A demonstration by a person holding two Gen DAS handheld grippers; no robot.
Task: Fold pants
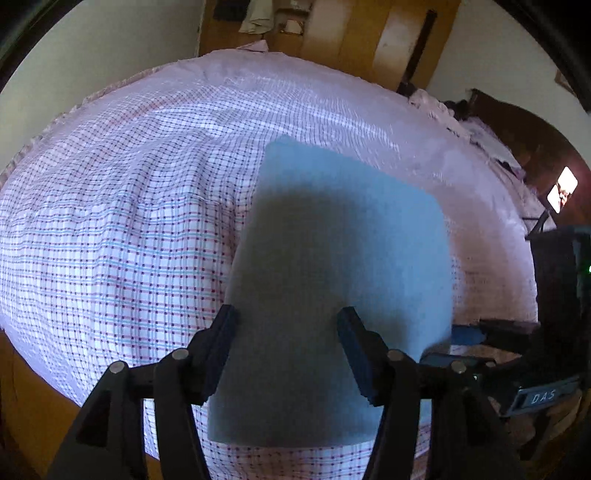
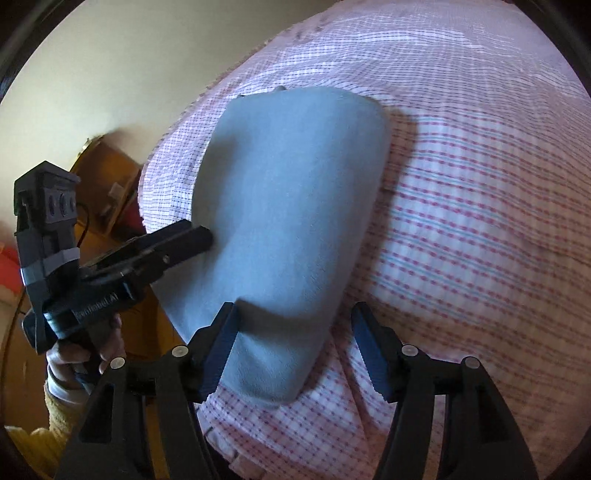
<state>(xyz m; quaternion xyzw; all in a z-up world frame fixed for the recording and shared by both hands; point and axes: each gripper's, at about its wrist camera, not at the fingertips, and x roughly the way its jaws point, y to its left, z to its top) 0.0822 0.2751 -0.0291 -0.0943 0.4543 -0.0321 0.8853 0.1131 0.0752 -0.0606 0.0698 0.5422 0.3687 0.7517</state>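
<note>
The grey-blue pants [image 1: 332,258] lie folded into a thick rectangular stack on the checked bedsheet [image 1: 110,240]. My left gripper [image 1: 286,317] is open just above the near end of the stack, one finger at its left edge and one over the cloth. In the right wrist view the pants [image 2: 288,206] show as a long folded bundle. My right gripper [image 2: 293,314] is open over its near end. The left gripper [image 2: 199,236] shows there at the bundle's left side, its fingertips against the cloth. The right gripper [image 1: 469,343] shows in the left wrist view, by the stack's right edge.
The bed fills both views, its sheet rumpled. A wooden wardrobe [image 1: 351,33] and a dark headboard [image 1: 517,129] stand beyond it. A wooden bedside unit [image 2: 107,173] is at the left of the right wrist view. The bed's edge [image 1: 55,384] runs close to me.
</note>
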